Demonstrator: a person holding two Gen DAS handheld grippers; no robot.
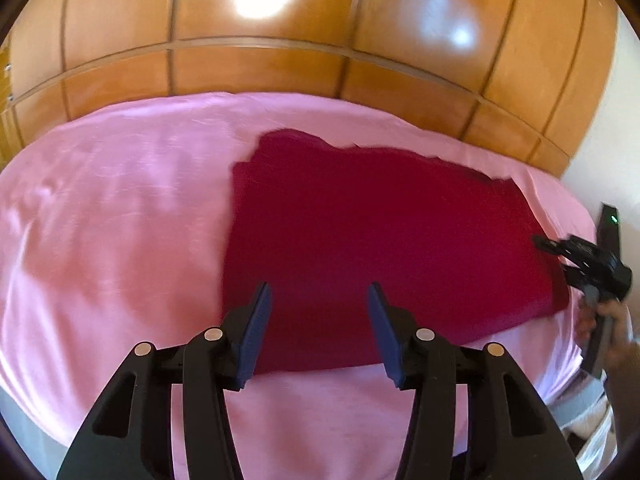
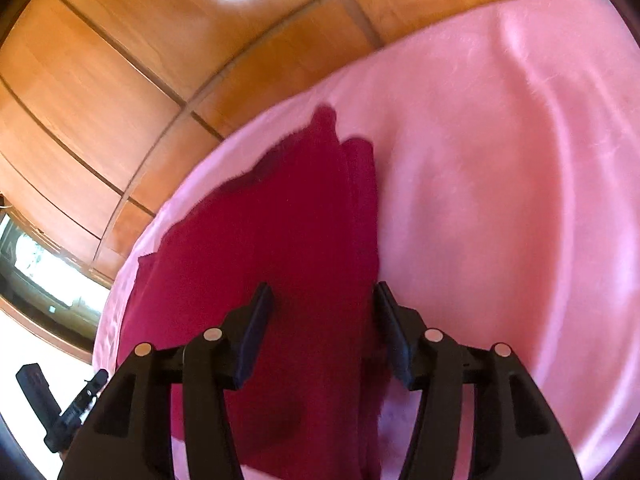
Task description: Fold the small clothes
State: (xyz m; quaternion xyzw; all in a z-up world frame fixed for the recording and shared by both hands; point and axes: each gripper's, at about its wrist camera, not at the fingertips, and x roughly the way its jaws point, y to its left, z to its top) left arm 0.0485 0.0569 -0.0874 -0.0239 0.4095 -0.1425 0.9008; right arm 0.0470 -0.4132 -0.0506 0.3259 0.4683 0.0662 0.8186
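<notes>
Dark red garment (image 1: 384, 248) lies flat on the pink bedsheet (image 1: 120, 208), near the far edge by the wood-panelled wall (image 1: 280, 68). Your left gripper (image 1: 320, 320) hangs over its near hem, jaws apart, nothing pinched. Your right gripper (image 2: 324, 316) sits over the garment's right edge, jaws apart too, cloth below them but not clamped. Frames are blurry.

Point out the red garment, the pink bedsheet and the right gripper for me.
red garment (image 1: 380, 232), left wrist view, middle of the flat cloth.
pink bedsheet (image 1: 120, 208), left wrist view, bare stretch beside the garment.
right gripper (image 2: 322, 328), right wrist view, midway between the fingertips.
</notes>
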